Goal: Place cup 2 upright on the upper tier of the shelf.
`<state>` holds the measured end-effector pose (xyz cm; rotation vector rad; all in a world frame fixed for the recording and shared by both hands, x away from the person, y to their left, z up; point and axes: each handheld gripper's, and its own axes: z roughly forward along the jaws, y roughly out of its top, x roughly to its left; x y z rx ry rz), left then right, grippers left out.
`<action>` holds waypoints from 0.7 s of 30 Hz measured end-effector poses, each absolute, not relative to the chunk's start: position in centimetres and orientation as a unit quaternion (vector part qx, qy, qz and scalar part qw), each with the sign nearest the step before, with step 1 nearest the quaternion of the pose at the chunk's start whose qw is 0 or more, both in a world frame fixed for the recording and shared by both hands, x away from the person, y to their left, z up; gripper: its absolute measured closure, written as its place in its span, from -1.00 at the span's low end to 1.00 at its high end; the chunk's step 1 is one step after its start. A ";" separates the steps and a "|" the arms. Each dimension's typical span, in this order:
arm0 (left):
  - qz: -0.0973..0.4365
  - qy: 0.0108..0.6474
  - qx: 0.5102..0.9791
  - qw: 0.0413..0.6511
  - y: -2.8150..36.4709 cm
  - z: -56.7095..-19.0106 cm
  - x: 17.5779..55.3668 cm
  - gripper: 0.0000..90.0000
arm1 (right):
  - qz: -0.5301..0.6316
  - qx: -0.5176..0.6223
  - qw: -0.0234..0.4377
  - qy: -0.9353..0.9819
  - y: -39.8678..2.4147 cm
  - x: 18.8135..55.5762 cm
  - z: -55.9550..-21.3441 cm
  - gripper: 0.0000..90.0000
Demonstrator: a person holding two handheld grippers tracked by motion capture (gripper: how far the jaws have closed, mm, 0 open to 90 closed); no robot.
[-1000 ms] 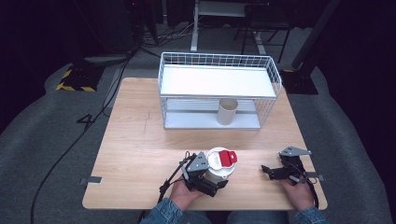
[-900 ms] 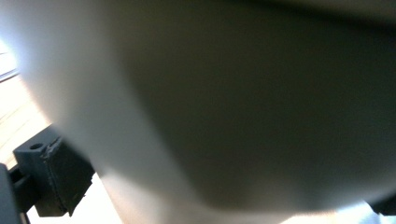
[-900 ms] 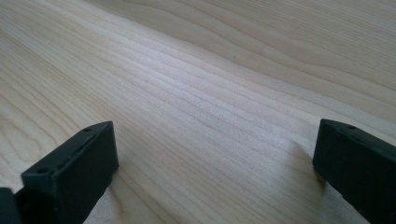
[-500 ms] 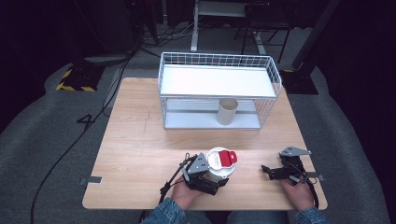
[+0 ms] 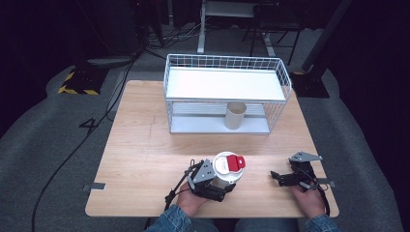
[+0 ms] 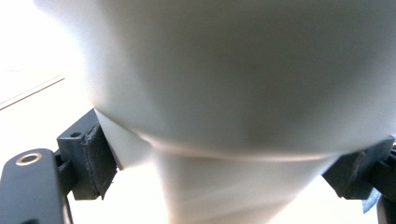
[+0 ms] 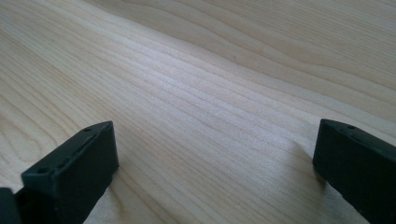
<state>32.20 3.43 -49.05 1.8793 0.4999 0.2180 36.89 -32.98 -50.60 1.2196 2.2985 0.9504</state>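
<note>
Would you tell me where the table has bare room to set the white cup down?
Bare wood runs along the table's left side, between its left edge and the wire rack, and in the strip between rack and grippers. The near edge is crowded: left gripper on the white cup, right gripper beside it.

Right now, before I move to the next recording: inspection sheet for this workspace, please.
Surface: wooden table, bare wood around the things.
Job's things: white cup with red-tabbed lid, upright near the front edge.
Clutter: wire rack at the back, beige cup under its shelf.
Grippers: left gripper has just closed onto the white cup; right gripper open, resting on the table.
Cables: black cable on the floor.
Surroundings: grey carpet, dark room.
</note>
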 end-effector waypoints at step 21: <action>0.097 0.191 0.799 0.561 3.1 -48.3 31.9 -0.68 | 0.337 0.433 0.185 0.815 -33.0 36.9 -50.6 -1.00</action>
